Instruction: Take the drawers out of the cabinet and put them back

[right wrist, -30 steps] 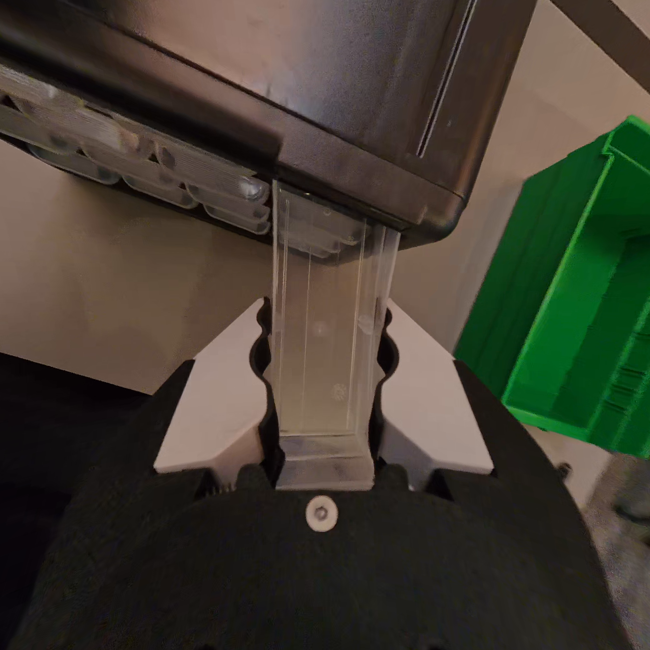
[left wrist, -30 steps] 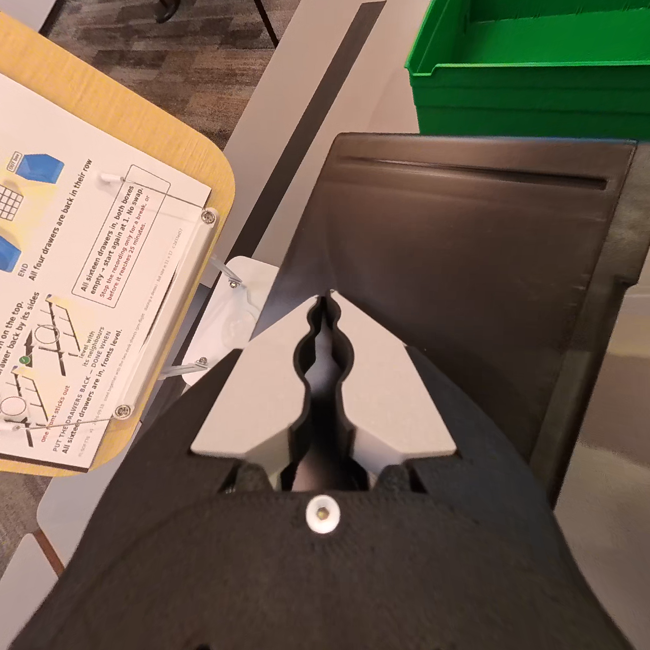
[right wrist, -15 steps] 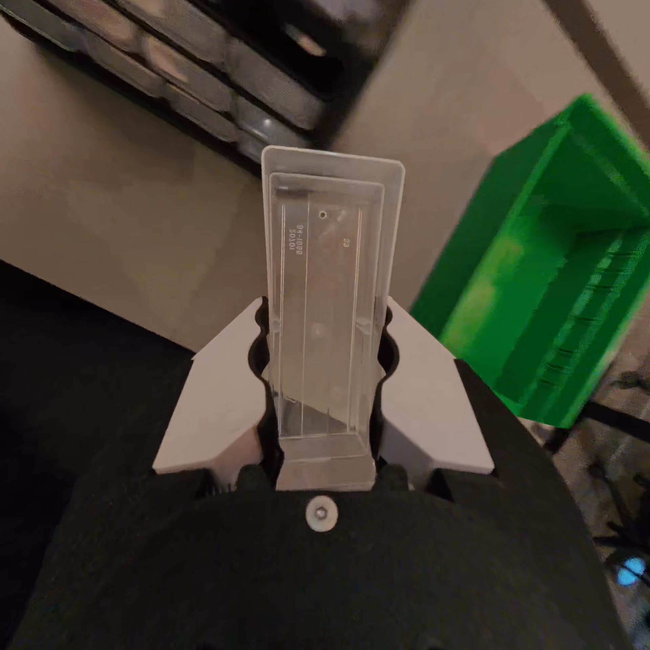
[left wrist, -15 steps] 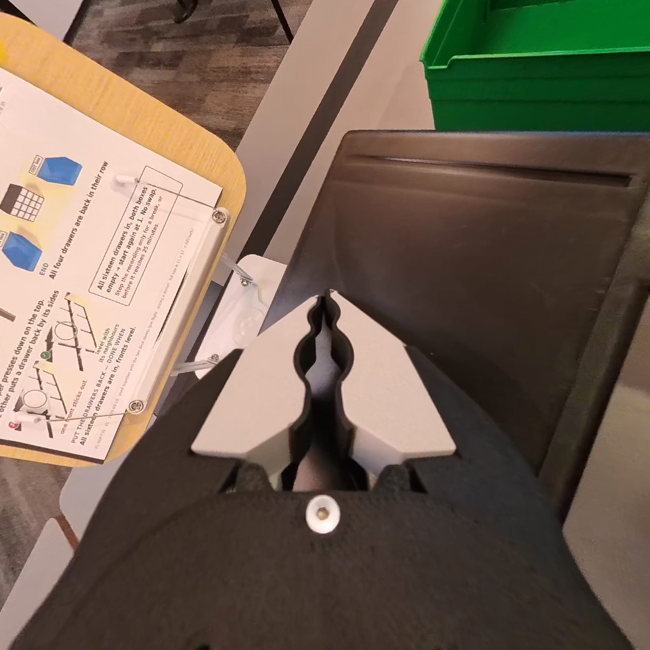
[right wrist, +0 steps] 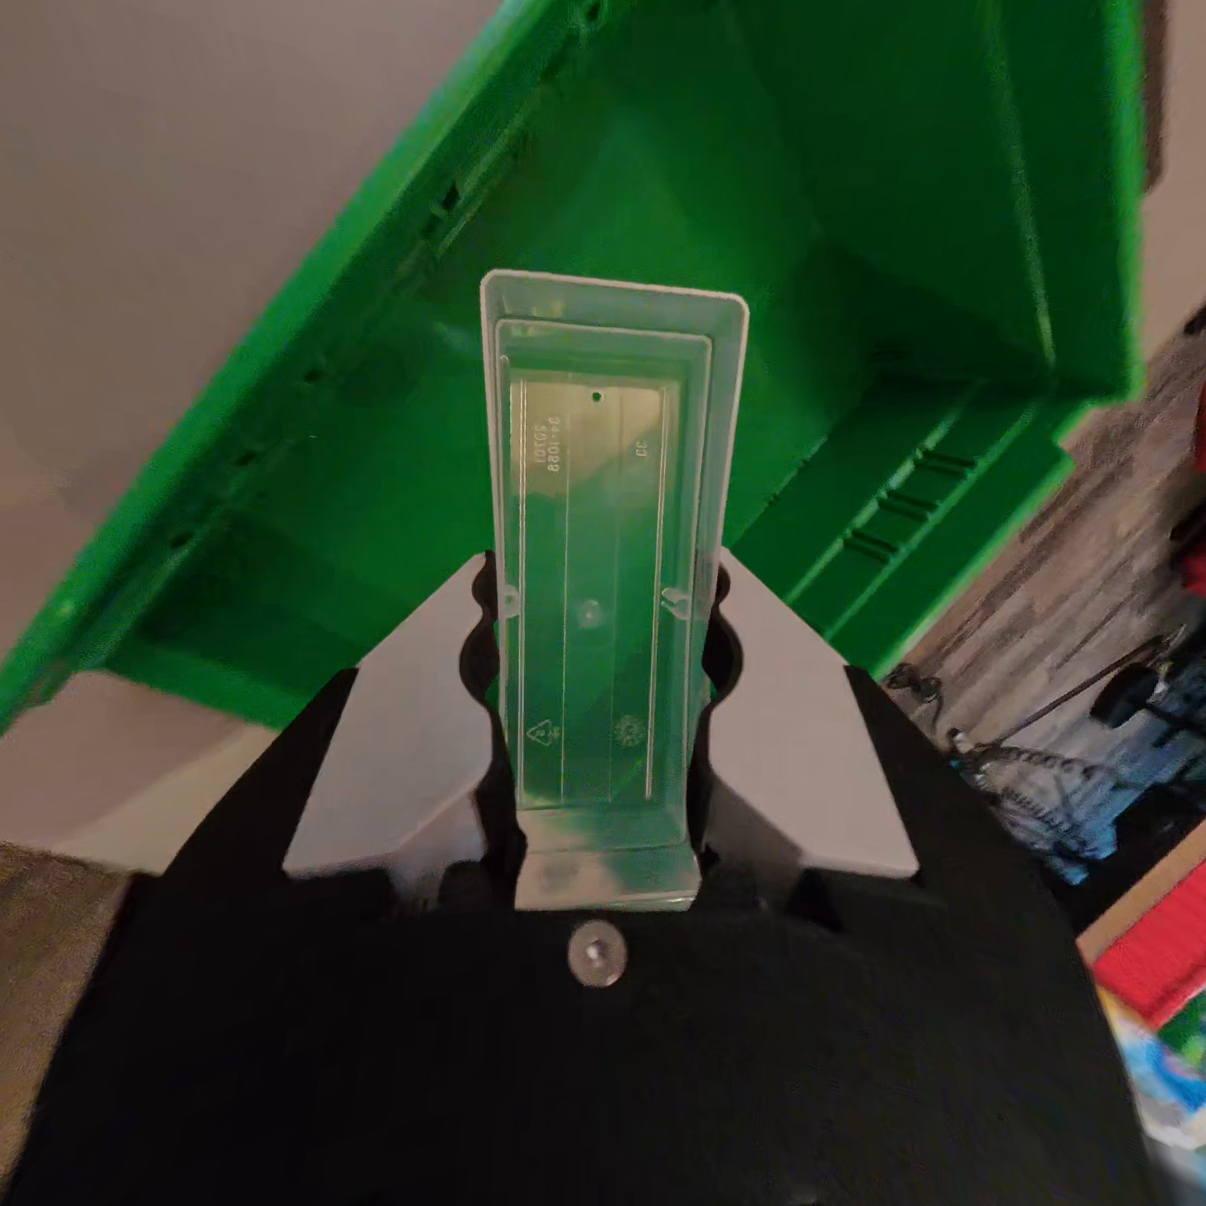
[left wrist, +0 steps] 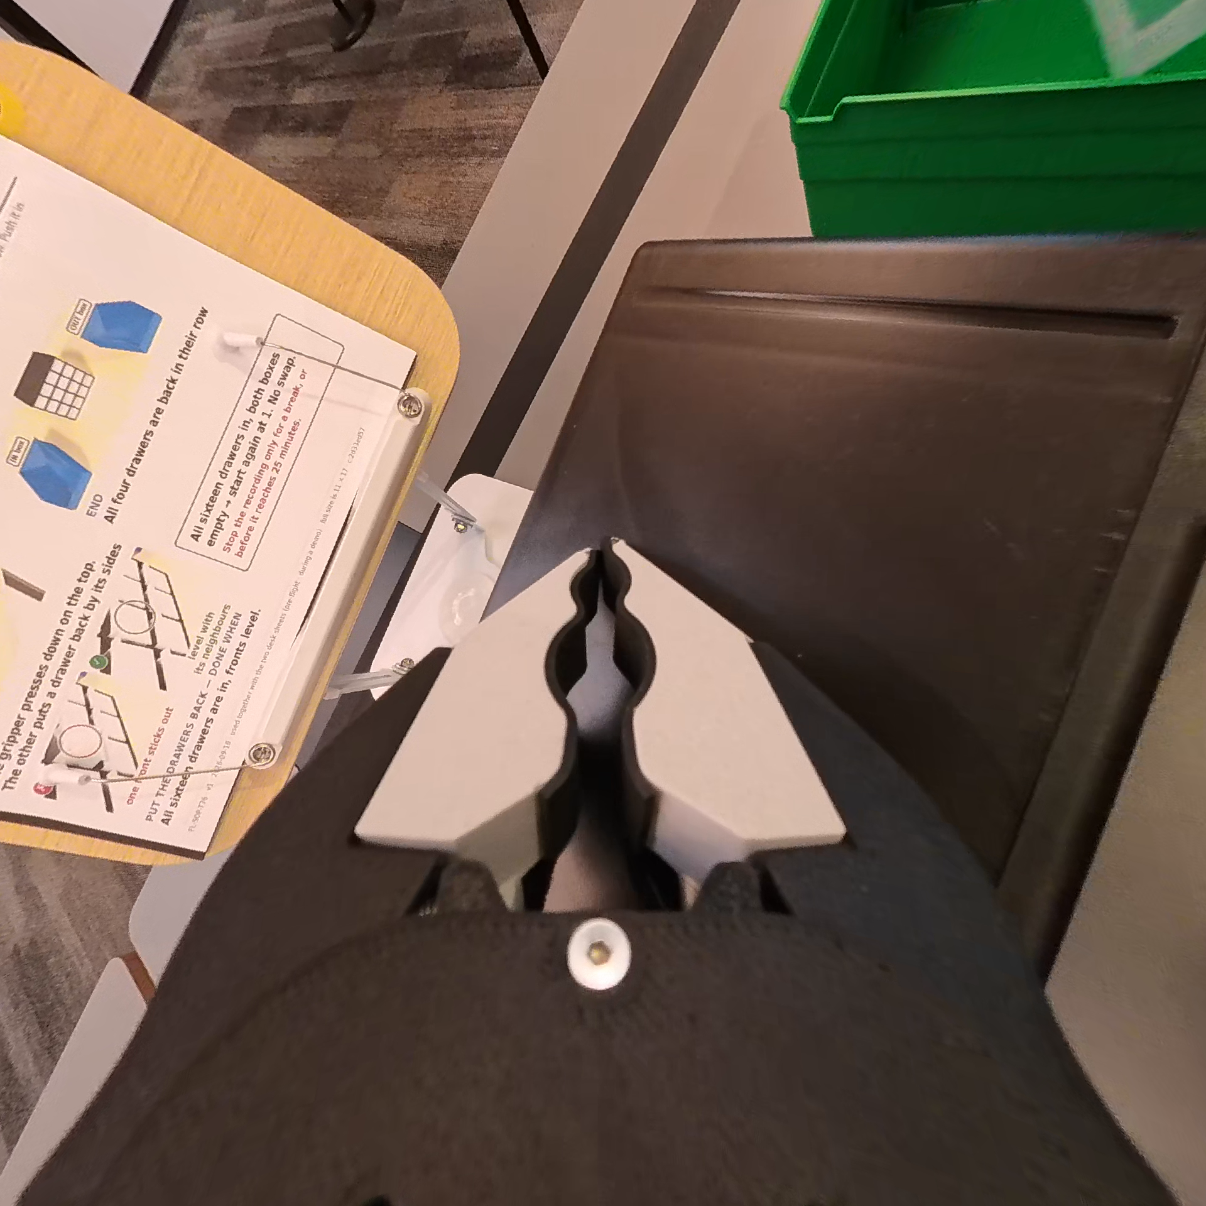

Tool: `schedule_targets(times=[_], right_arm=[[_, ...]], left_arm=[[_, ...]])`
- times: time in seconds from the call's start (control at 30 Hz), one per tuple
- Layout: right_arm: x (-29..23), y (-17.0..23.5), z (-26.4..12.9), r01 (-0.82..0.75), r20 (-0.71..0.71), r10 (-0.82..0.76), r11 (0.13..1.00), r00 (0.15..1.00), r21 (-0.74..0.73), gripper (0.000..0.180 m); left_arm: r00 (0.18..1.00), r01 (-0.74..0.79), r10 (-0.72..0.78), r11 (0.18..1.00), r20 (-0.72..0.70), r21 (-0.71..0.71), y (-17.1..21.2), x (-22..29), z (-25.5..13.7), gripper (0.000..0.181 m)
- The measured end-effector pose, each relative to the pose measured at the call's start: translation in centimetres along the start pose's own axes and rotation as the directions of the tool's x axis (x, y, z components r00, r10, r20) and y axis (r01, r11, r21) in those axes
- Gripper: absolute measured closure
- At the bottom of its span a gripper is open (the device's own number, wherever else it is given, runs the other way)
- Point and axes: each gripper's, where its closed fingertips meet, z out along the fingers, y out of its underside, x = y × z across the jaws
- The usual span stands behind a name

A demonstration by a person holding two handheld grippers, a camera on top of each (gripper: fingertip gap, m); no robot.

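In the left wrist view my left gripper (left wrist: 603,555) is shut and empty, its tips resting on the flat black top of the cabinet (left wrist: 881,496). In the right wrist view my right gripper (right wrist: 603,574) is shut on a clear plastic drawer (right wrist: 607,522), gripping its two long sides. The drawer is empty and points away from me, held in the air in front of the open green bin (right wrist: 652,196). The cabinet's front and its other drawers are out of view.
The green bin (left wrist: 998,117) stands just behind the cabinet. A wooden board with a printed instruction sheet (left wrist: 163,522) sits left of the cabinet on a white bracket (left wrist: 457,587). Carpet, cables and coloured items (right wrist: 1109,750) lie to the right.
My right gripper has pulled the clear drawer fully out of the cabinet and swung it right, up to the green bin. My left gripper has stayed shut on the cabinet top.
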Motion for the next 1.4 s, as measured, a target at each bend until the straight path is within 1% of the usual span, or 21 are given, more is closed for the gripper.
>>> schedule_targets(times=[0.07, 0.17, 0.23, 0.37, 0.4, 0.5, 0.53, 0.57, 0.67, 0.73, 0.83, 0.9, 1.0, 1.1, 1.2, 1.27, 1.33, 1.4], right_arm=[[-0.3, -0.6, 2.9, 0.07, 0.029, -0.07, 0.998, 0.997, 0.004, 0.118], [-0.9, -1.8, 6.1, 0.075, 0.104, -0.079, 0.996, 0.991, 0.042, 0.116], [-0.9, -1.6, 7.5, 0.109, 0.121, -0.109, 0.994, 0.987, 0.012, 0.112], [0.8, -2.1, 7.1, 0.115, 0.078, -0.117, 0.993, 0.99, 0.021, 0.093], [1.2, -2.0, 6.6, 0.138, 0.051, -0.139, 0.99, 0.989, 0.023, 0.092], [0.9, -1.9, 4.6, 0.219, -0.002, -0.219, 0.975, 0.976, 0.048, 0.114], [0.5, -1.9, 4.2, 0.244, -0.009, -0.244, 0.968, 0.97, 0.056, 0.128], [-0.2, -1.7, 3.9, 0.26, 0.008, -0.261, 0.963, 0.965, 0.062, 0.138], [-2.1, -1.4, 4.6, 0.241, 0.092, -0.245, 0.969, 0.965, 0.054, 0.148], [-1.8, -1.6, 5.6, 0.236, 0.071, -0.238, 0.971, 0.969, 0.039, 0.166], [-0.8, -1.4, 6.7, 0.272, 0.054, -0.272, 0.962, 0.961, -0.002, 0.178], [1.0, -1.6, 7.3, 0.308, -0.013, -0.308, 0.951, 0.951, -0.034, 0.18], [3.4, -1.7, 8.7, 0.397, -0.082, -0.403, 0.915, 0.912, -0.076, 0.18], [5.0, -2.2, 9.9, 0.493, -0.13, -0.502, 0.865, 0.855, -0.098, 0.179], [6.9, -3.7, 9.8, 0.547, -0.225, -0.555, 0.831, 0.801, -0.101, 0.174], [8.2, -4.4, 9.7, 0.553, -0.274, -0.563, 0.824, 0.78, -0.121, 0.161], [8.6, -4.1, 9.9, 0.527, -0.251, -0.542, 0.84, 0.802, -0.129, 0.149], [8.4, -4.0, 9.5, 0.479, -0.228, -0.487, 0.873, 0.843, -0.092, 0.146]], left_arm=[[1.0, 0.0, 0.0, 1.0, 0.001, 0.0, 0.0, 0.0, 0.0, 0.181], [1.0, -0.003, 0.003, 1.0, 0.003, 0.0, 0.0, 0.0, 0.0, 0.181], [1.0, -0.004, 0.004, 1.0, 0.003, 0.0, 0.0, 0.0, 0.0, 0.181], [1.0, -0.004, 0.004, 1.0, 0.003, 0.0, 0.0, 0.0, 0.0, 0.181], [1.0, -0.003, 0.003, 1.0, 0.001, 0.001, 0.0, 0.0, 0.0, 0.181], [1.0, -0.006, 0.006, 1.0, 0.004, 0.001, 0.0, 0.0, 0.0, 0.181], [1.0, -0.01, 0.01, 1.0, 0.007, 0.001, 0.0, 0.0, 0.0, 0.181], [1.0, -0.014, 0.014, 1.0, 0.01, 0.001, 0.0, 0.0, 0.0, 0.181], [1.0, -0.016, 0.016, 1.0, 0.011, 0.001, 0.0, 0.0, 0.0, 0.181], [1.0, -0.015, 0.015, 1.0, 0.011, 0.001, 0.0, 0.0, 0.0, 0.181], [1.0, -0.022, 0.022, 1.0, 0.017, 0.002, 0.0, 0.0, 0.0, 0.181], [1.0, -0.021, 0.021, 1.0, 0.017, 0.001, 0.0, 0.0, 0.0, 0.181], [1.0, -0.021, 0.021, 1.0, 0.016, 0.001, 0.0, 0.0, 0.0, 0.181], [1.0, -0.02, 0.02, 1.0, 0.016, 0.001, 0.0, 0.0, 0.0, 0.181], [1.0, -0.02, 0.02, 1.0, 0.015, 0.001, 0.0, 0.0, 0.0, 0.181], [1.0, -0.021, 0.021, 1.0, 0.016, 0.001, 0.0, 0.0, 0.0, 0.181], [1.0, -0.021, 0.021, 1.0, 0.016, 0.001, 0.0, 0.0, 0.0, 0.181], [1.0, -0.022, 0.022, 1.0, 0.018, 0.001, 0.0, 0.0, 0.0, 0.181]])
